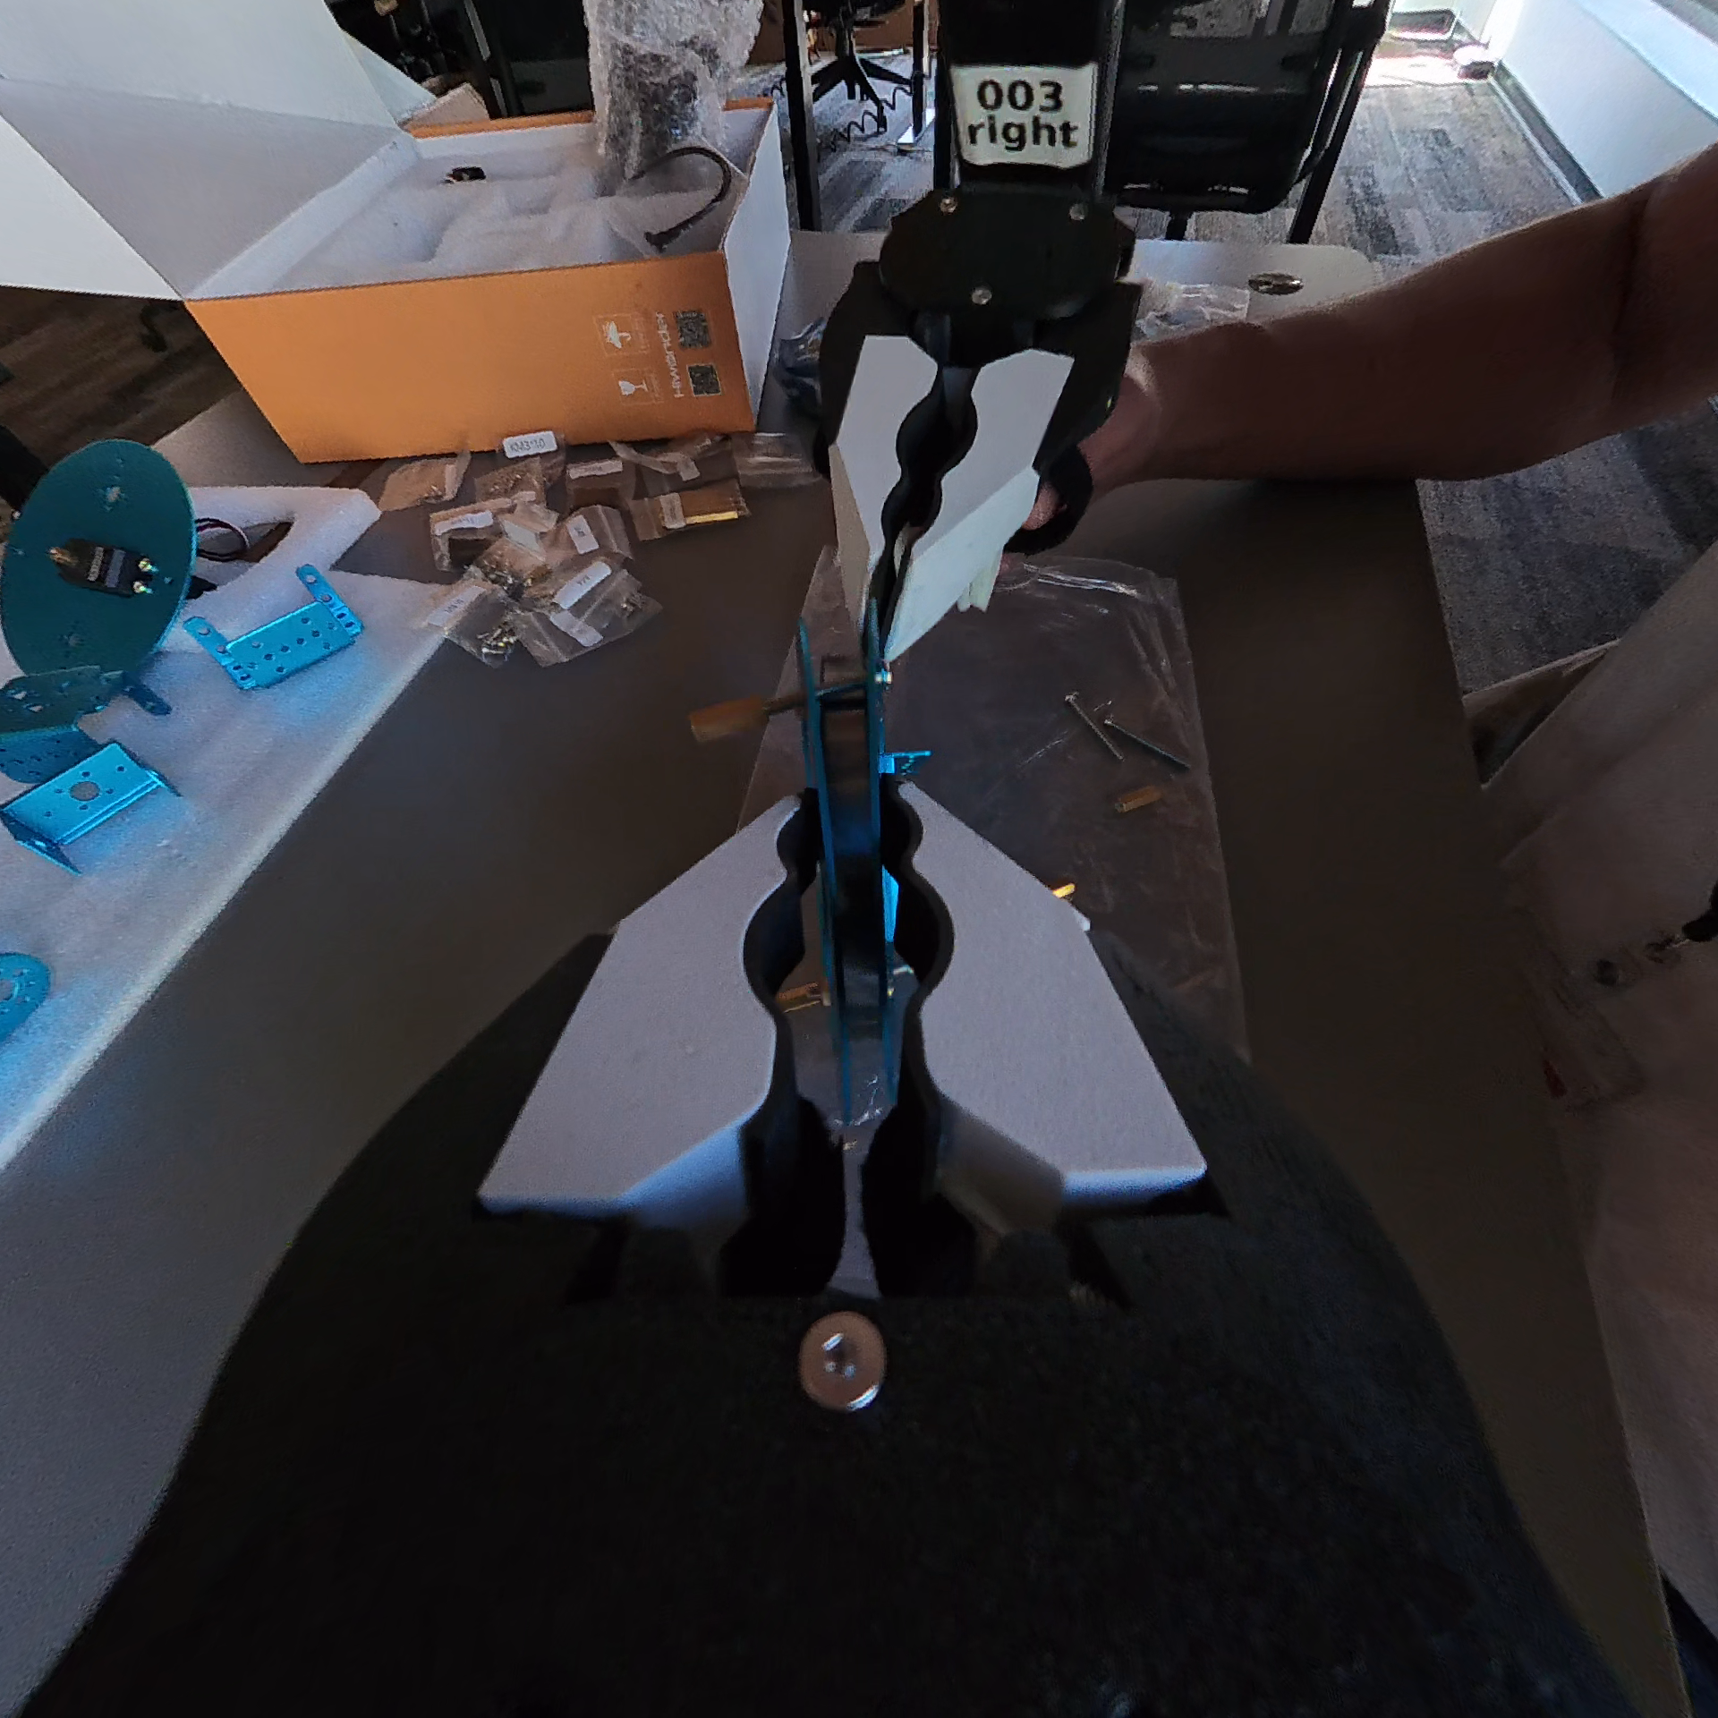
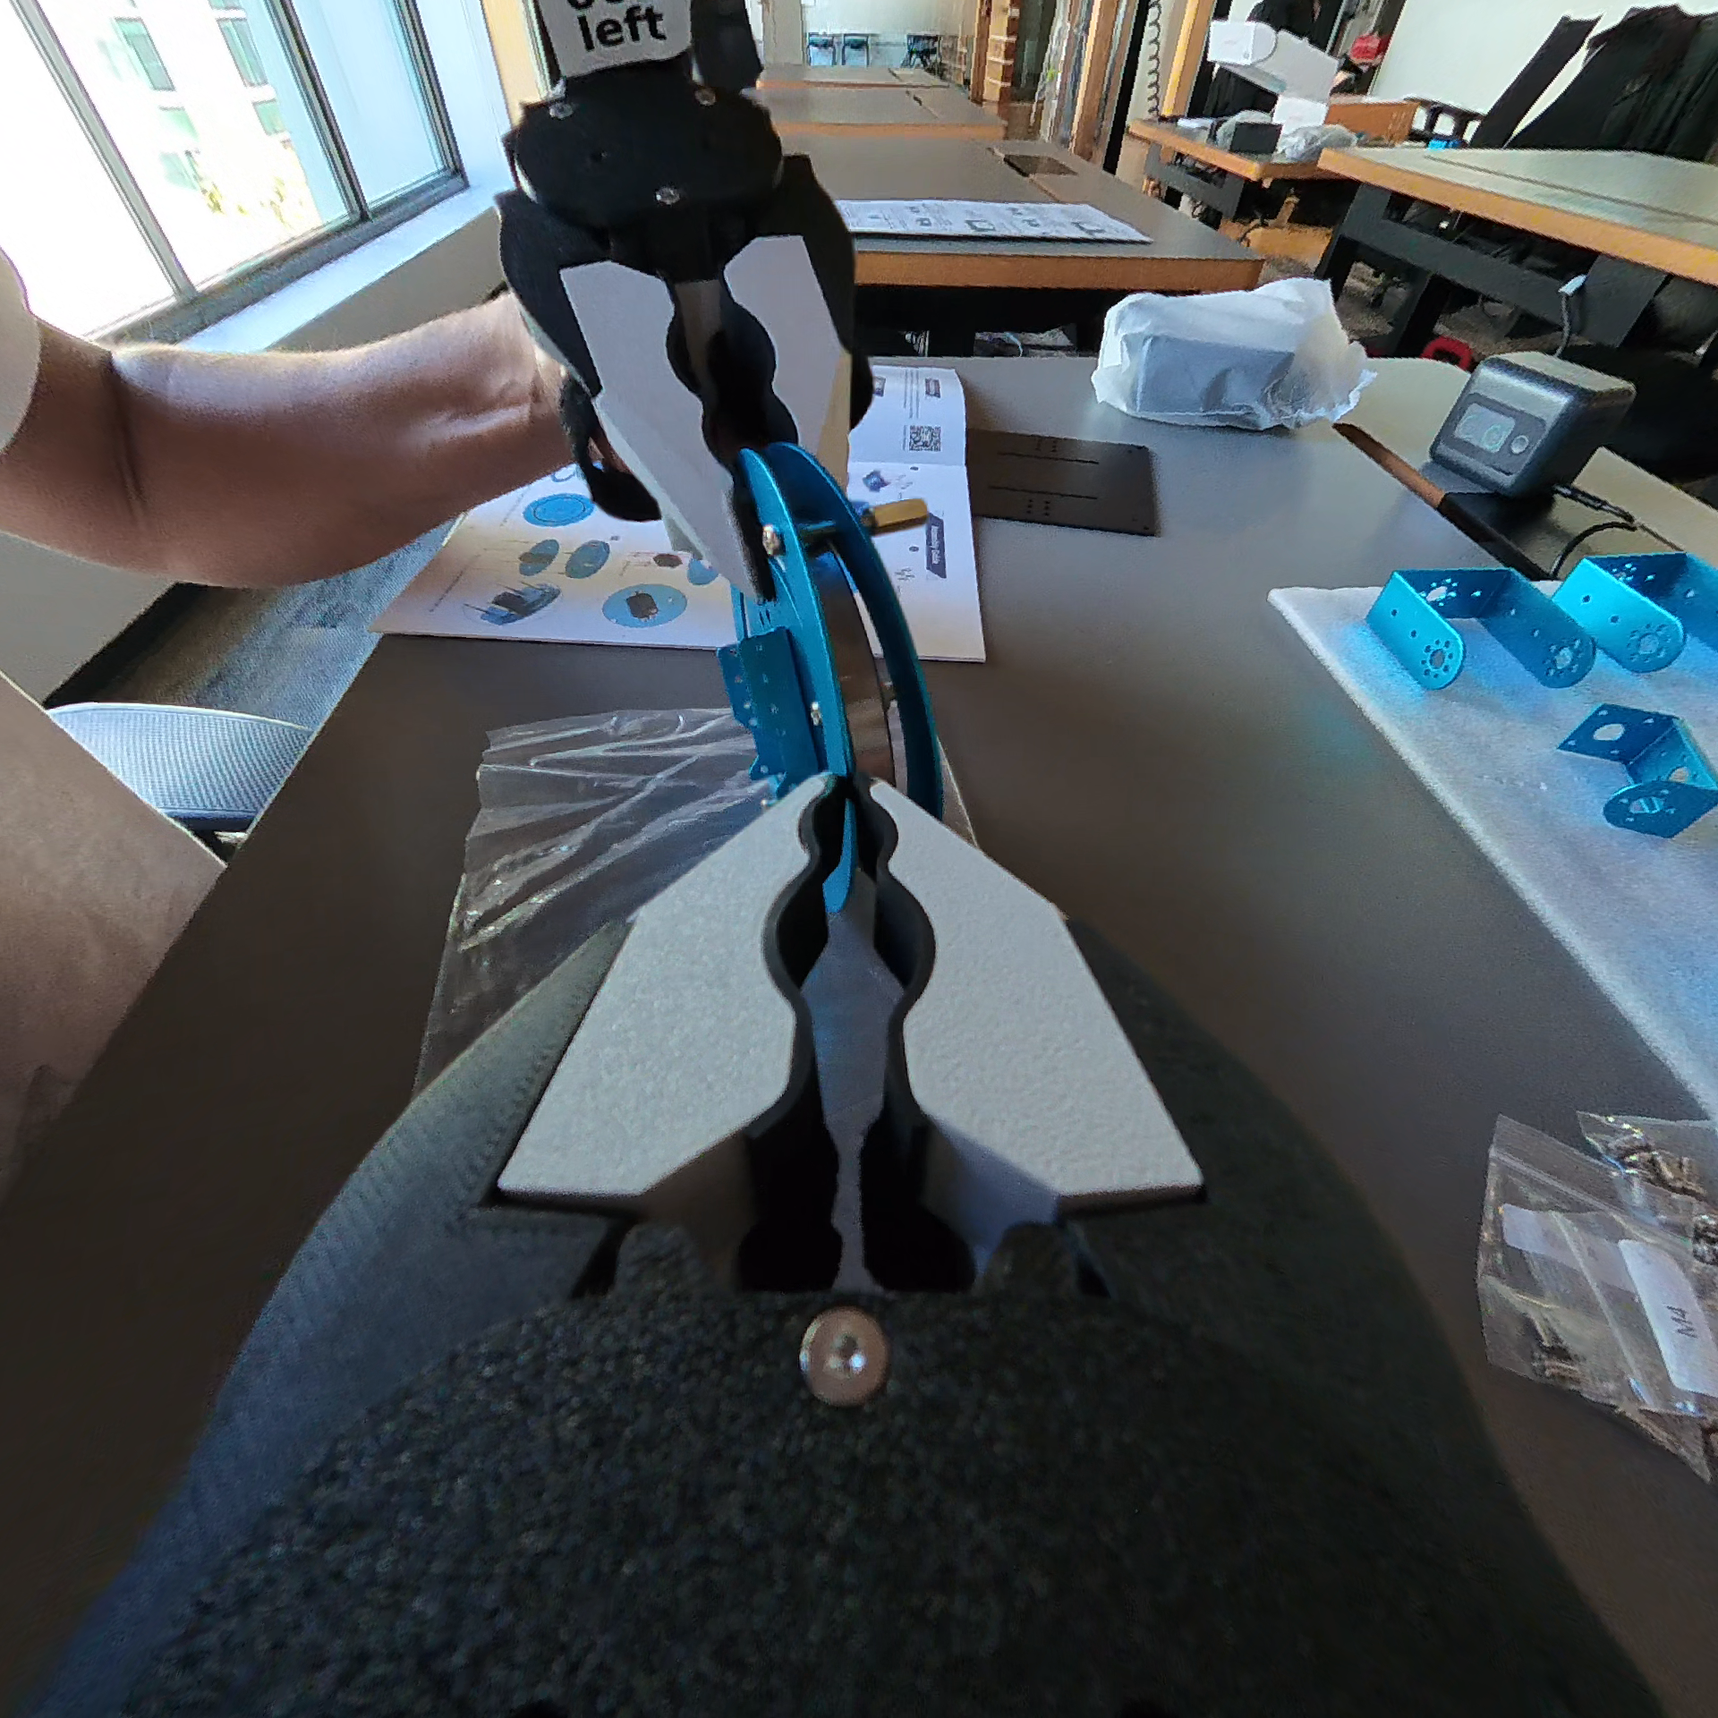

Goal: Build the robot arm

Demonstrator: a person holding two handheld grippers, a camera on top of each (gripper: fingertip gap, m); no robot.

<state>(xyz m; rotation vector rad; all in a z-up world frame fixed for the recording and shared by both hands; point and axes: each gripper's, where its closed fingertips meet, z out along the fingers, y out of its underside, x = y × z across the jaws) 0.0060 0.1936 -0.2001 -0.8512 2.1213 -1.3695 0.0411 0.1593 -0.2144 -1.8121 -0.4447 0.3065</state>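
Observation:
A blue disc assembly (image 1: 841, 744) of two round blue metal plates with a dark ring between them is held on edge above the table. A brass standoff (image 1: 720, 723) sticks out of its side. My left gripper (image 1: 851, 799) is shut on the assembly's near edge, with both plates between its pads. My right gripper (image 2: 846, 790) is shut on the rim of one blue plate (image 2: 790, 651) from the opposite side. In the left wrist view the right gripper (image 1: 883, 641) shows at the assembly's far edge. In the right wrist view the left gripper (image 2: 748, 558) clamps the top.
A clear plastic bag (image 1: 1069, 669) with loose screws (image 1: 1116, 730) and a brass standoff (image 1: 1139, 798) lies below. Small hardware bags (image 1: 539, 558), an orange box (image 1: 483, 363), blue brackets on white foam (image 2: 1487, 632) and an instruction sheet (image 2: 576, 576) surround it. My hands' fingertips stand some 6 cm from each other.

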